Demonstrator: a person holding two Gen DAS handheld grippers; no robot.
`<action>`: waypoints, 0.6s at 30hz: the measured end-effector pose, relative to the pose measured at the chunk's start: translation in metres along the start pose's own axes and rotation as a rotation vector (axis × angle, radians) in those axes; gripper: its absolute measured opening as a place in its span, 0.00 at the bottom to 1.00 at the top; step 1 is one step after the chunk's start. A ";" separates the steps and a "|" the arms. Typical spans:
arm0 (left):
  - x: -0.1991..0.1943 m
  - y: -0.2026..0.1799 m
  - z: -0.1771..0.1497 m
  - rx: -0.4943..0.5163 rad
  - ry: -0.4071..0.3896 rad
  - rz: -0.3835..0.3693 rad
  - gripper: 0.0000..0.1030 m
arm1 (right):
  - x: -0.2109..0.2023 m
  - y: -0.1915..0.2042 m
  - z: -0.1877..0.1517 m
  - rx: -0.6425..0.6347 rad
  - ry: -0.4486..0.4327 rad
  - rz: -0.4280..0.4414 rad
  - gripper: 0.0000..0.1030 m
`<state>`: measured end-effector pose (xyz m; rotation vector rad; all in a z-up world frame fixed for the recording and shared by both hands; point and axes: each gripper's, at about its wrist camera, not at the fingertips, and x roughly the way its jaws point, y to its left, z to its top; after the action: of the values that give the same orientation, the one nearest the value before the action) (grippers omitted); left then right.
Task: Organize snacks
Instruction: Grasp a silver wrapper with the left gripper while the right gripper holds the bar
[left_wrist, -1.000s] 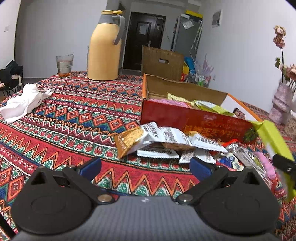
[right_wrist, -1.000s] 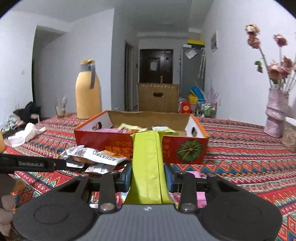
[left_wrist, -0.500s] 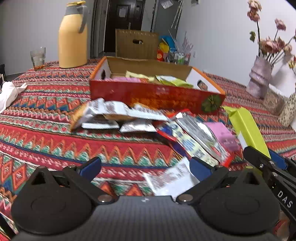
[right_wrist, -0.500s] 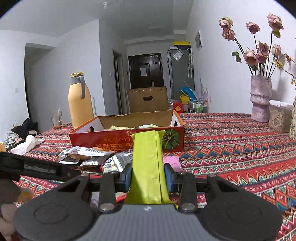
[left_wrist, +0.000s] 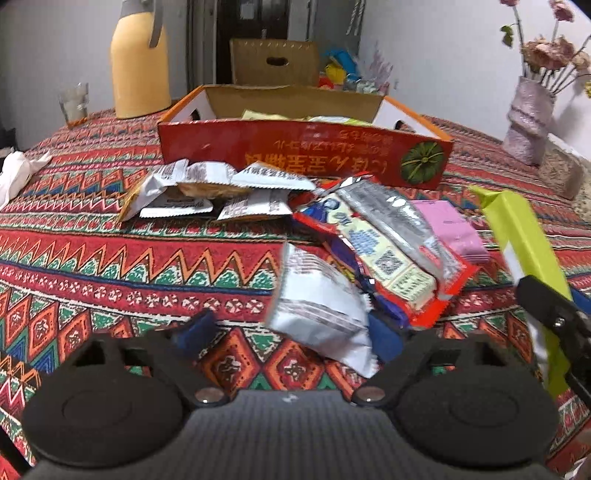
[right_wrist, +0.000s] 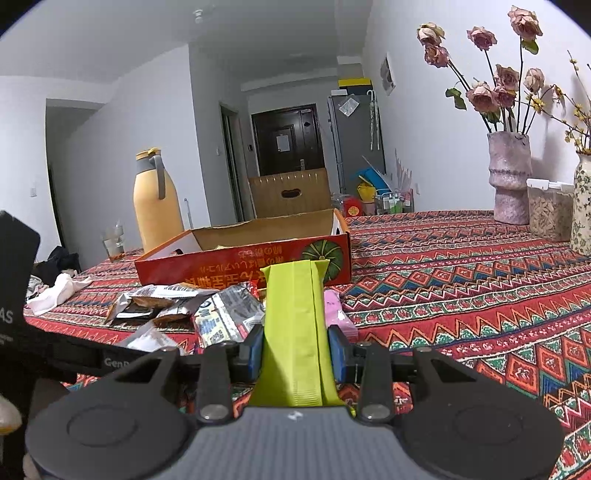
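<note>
Patterned tablecloth (left_wrist: 110, 266) underlies everything. Right gripper (right_wrist: 295, 347) pinches the lime-green packet (right_wrist: 293, 314) firmly; left gripper (left_wrist: 291, 336) gapes empty beside a white wrapper (left_wrist: 317, 299). Carry the packet level over the red box (right_wrist: 236, 258) wall, then release.

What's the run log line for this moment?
right claw: shut on lime-green snack packet | left claw: open, over white foil snack pouch | red cardboard box: partly filled
</note>
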<state>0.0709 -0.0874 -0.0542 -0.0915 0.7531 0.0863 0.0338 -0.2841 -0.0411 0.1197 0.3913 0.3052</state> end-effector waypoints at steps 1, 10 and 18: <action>-0.002 0.000 0.000 0.003 -0.006 -0.009 0.68 | 0.000 0.000 -0.001 0.000 0.001 0.001 0.34; -0.008 0.004 -0.003 0.028 -0.040 -0.070 0.27 | -0.004 0.010 0.000 -0.020 -0.002 0.005 0.34; -0.022 0.013 -0.002 0.029 -0.093 -0.082 0.26 | -0.007 0.019 0.004 -0.040 -0.007 -0.001 0.34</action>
<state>0.0523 -0.0762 -0.0411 -0.0902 0.6567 0.0019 0.0242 -0.2689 -0.0315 0.0808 0.3783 0.3110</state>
